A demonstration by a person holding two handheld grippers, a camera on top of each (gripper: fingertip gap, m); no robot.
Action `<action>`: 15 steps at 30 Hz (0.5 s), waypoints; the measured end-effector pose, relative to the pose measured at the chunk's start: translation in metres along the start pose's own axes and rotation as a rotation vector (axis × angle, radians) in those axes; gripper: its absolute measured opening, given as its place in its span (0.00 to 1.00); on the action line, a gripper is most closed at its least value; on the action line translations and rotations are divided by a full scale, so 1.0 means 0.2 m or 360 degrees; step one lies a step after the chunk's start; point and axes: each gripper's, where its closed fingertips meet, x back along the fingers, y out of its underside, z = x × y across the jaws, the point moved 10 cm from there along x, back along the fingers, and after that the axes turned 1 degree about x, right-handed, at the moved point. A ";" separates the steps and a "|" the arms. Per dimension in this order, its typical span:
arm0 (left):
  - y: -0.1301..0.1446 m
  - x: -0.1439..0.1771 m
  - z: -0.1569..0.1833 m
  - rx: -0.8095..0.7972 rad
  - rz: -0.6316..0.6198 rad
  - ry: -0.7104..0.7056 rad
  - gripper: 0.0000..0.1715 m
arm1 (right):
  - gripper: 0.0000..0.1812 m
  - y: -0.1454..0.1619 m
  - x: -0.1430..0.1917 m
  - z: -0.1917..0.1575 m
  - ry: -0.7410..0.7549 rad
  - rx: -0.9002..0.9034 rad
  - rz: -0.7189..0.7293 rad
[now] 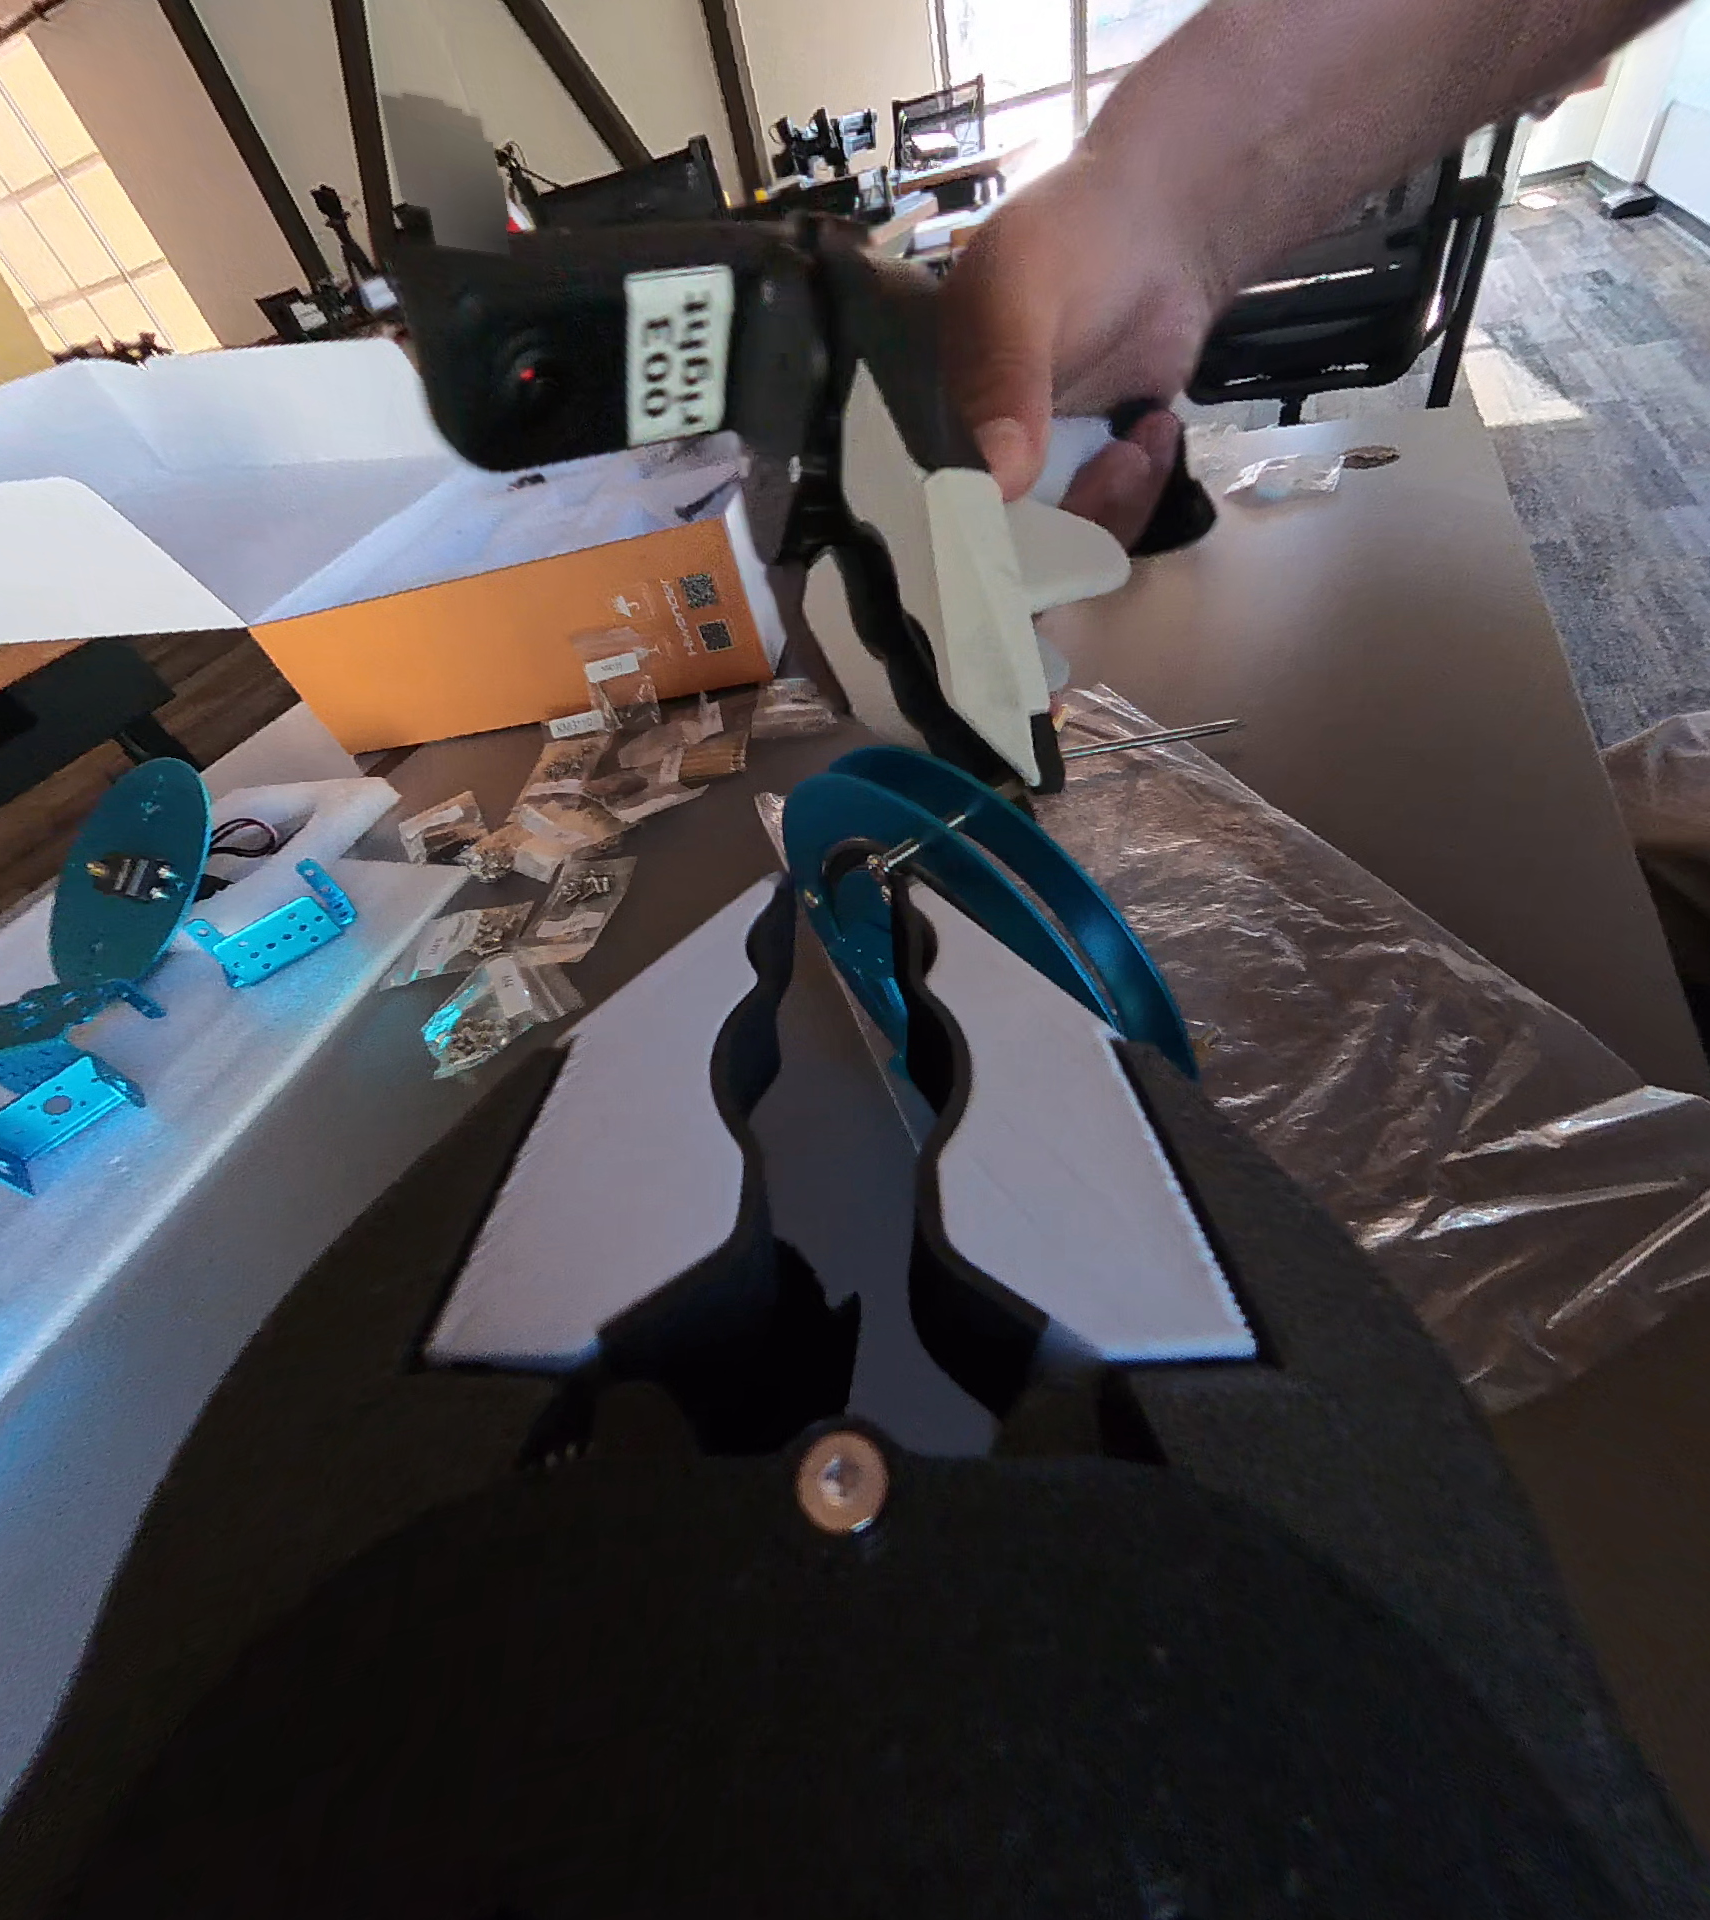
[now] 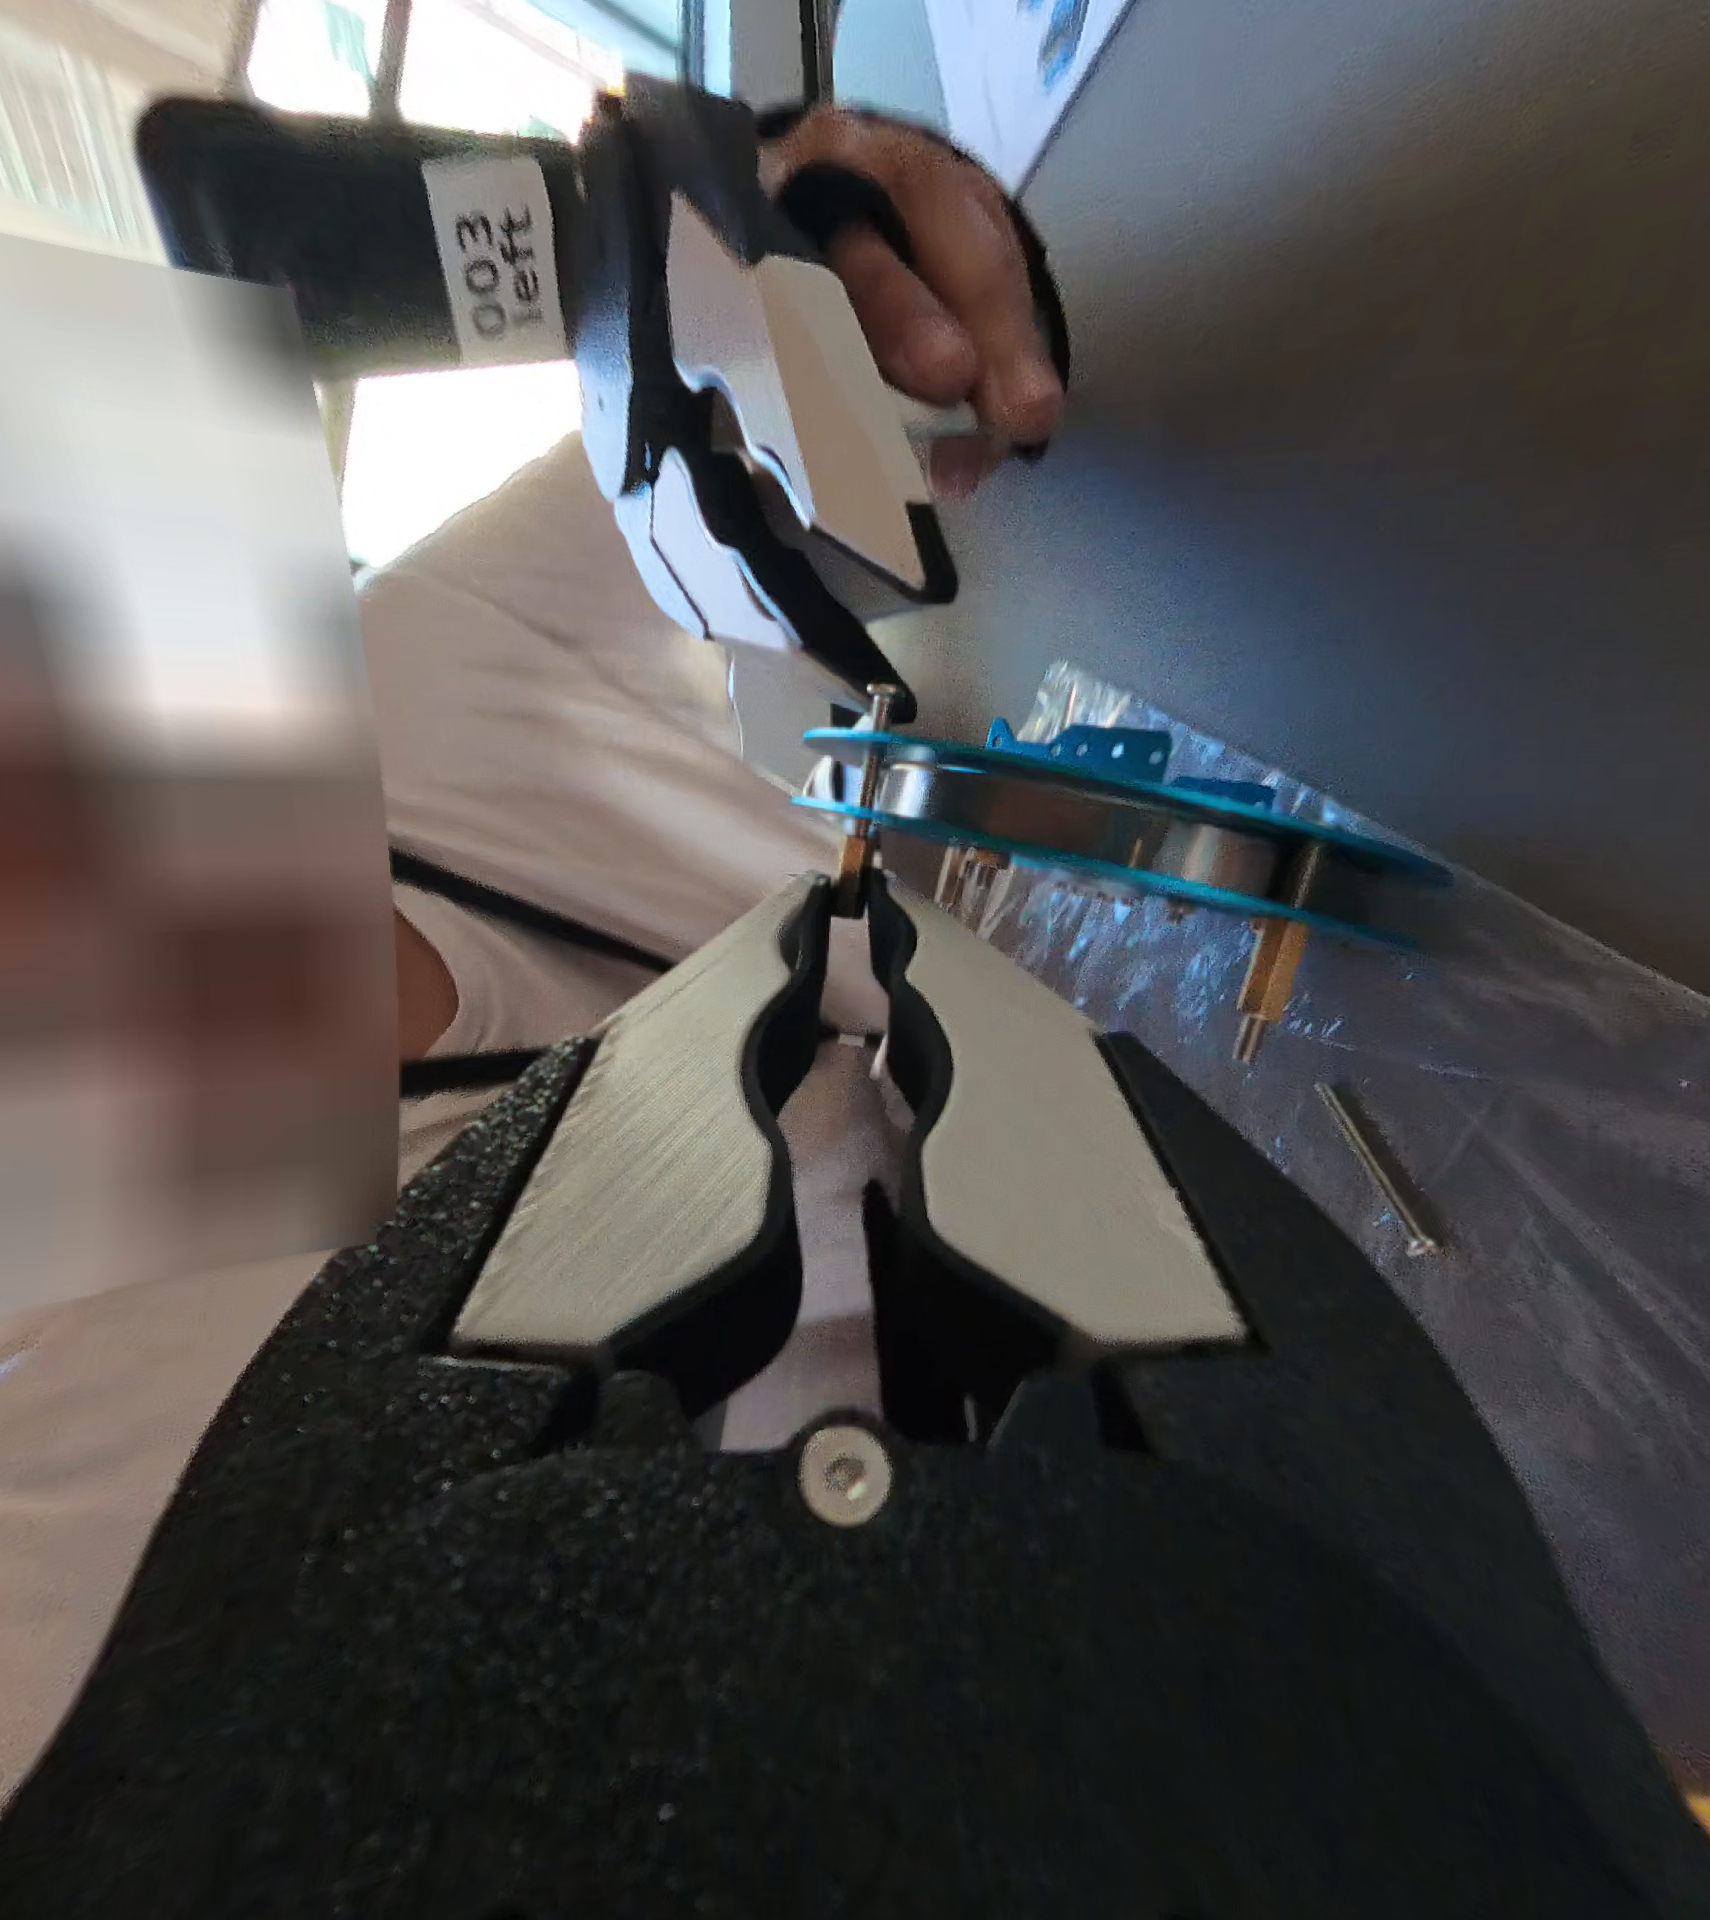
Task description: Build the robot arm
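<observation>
My left gripper (image 1: pixel 851 914) is shut on the rim of a blue disc assembly (image 1: pixel 1038 883), two round blue plates with a silver ring between them, held above a plastic bag. In the right wrist view the assembly (image 2: pixel 1142 821) shows edge-on, with a long screw (image 2: pixel 872 769) through both plates. My right gripper (image 2: pixel 846 894) is shut on a brass standoff (image 2: pixel 849 883) at that screw's lower end. The right gripper also shows in the left wrist view (image 1: pixel 1038 769), at the far rim. The left gripper (image 2: pixel 898 675) sits by the screw head.
A loose long screw (image 2: pixel 1376 1164) lies on the clear plastic bag (image 1: pixel 1350 987). An open orange box (image 1: pixel 518 634), small bags of screws (image 1: pixel 539 831), blue brackets (image 1: pixel 279 935), another blue disc (image 1: pixel 129 862) and white foam (image 1: pixel 155 1195) lie to the left. A second standoff (image 2: pixel 1266 966) hangs from the assembly. Both grippers' tips are close together, under 4 cm apart.
</observation>
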 end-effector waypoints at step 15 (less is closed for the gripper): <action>-0.02 0.08 0.11 -0.1097 0.0410 -0.0499 0.05 | 0.02 0.08 0.04 0.20 -0.0478 0.0337 0.0618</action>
